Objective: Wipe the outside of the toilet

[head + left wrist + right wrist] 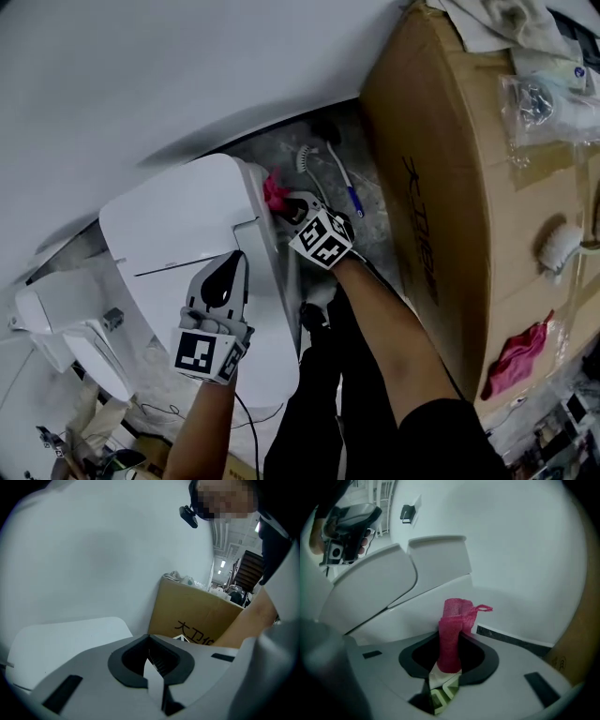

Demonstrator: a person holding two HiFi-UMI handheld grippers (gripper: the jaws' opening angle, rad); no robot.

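Cloth (452, 632), pink, clamped in right gripper (281, 208), touching right side of toilet (178, 230) tank. Left gripper (228, 267) jaws together, nothing btw them, above toilet lid. Cardboard box (441, 187) beside.

The cardboard box (199, 609) bears black print, seemingly "大卫" (further characters are cut off).

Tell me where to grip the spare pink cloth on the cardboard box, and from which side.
Grip the bunched middle of the spare pink cloth, where it looks thickest, coming straight down from above. It lies limp and crumpled on the flat cardboard box, so its edges give little to pinch. The left claw, shut on nothing, looks free for it.
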